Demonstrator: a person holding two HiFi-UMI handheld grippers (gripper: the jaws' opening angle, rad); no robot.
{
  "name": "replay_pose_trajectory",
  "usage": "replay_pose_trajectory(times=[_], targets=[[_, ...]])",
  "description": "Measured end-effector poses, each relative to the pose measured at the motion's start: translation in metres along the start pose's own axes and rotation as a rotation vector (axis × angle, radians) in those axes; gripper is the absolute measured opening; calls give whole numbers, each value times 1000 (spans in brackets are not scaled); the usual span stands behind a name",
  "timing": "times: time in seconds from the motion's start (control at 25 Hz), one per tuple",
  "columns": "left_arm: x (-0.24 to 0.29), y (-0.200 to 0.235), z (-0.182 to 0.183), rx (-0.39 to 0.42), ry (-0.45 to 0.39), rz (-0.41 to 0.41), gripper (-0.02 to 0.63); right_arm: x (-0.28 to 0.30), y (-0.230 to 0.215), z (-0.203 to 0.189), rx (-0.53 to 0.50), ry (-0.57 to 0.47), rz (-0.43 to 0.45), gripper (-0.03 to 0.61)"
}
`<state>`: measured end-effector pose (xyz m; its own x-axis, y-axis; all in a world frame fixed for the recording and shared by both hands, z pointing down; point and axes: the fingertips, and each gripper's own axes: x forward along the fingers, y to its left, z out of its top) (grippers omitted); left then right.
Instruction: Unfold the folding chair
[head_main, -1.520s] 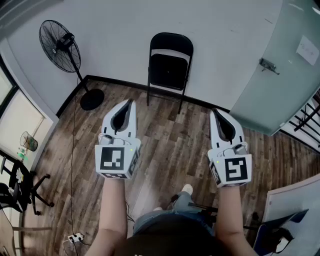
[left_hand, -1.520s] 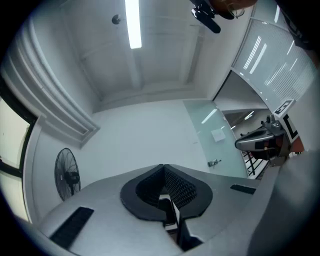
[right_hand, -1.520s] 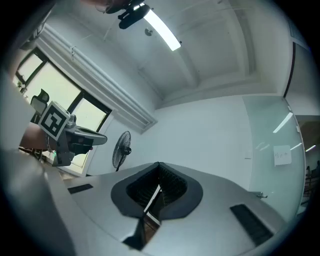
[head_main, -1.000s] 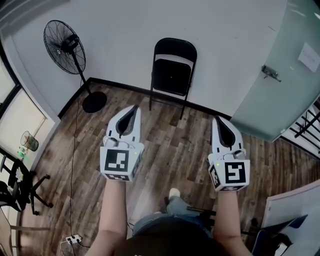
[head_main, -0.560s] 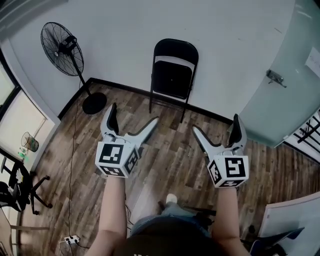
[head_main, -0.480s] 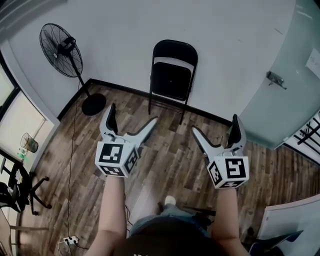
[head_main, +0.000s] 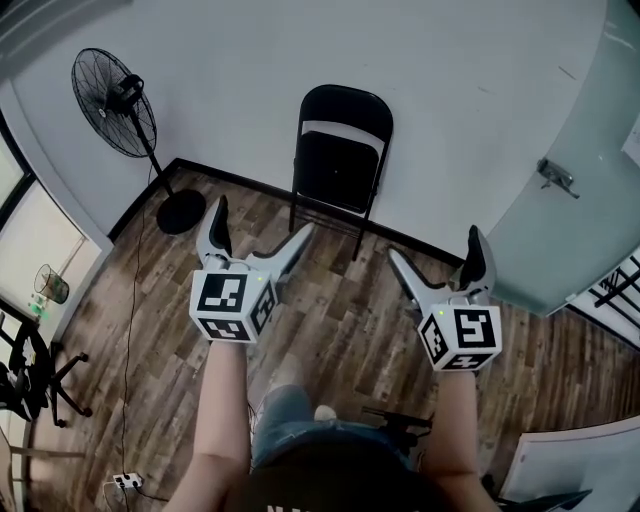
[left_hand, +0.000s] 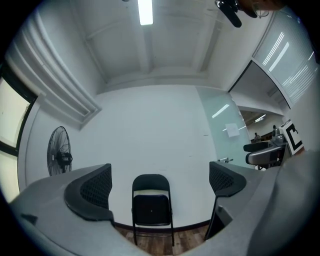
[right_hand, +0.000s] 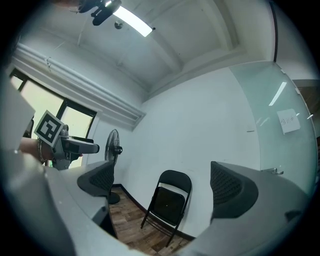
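Observation:
A black folding chair stands folded flat against the white wall, its seat tipped up. It also shows straight ahead between the jaws in the left gripper view and in the right gripper view. My left gripper is held out over the wood floor, short of the chair, open wide with nothing between its fingers. My right gripper is level with it on the right, also open wide and empty. Neither touches the chair.
A black pedestal fan stands left of the chair, its round base on the floor. A frosted glass door with a handle is to the right. An office chair and a power strip sit at the lower left.
Both grippers went from shut to wide open. The chair has come nearer in the head view as the person stepped forward with both grippers held out.

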<state>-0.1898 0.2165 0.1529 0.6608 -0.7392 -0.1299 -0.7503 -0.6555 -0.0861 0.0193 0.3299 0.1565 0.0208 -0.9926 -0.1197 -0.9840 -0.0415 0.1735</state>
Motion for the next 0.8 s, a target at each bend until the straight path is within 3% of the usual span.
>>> replay_pose_trajectory(times=[0.44,0.8], targets=[[97,38,-21,36,25,-14,571,87,-35,-27,11,37,-41,574],[229,102,-51,20,49,-48,569,221,-56,-44,-17,42,-64,574]])
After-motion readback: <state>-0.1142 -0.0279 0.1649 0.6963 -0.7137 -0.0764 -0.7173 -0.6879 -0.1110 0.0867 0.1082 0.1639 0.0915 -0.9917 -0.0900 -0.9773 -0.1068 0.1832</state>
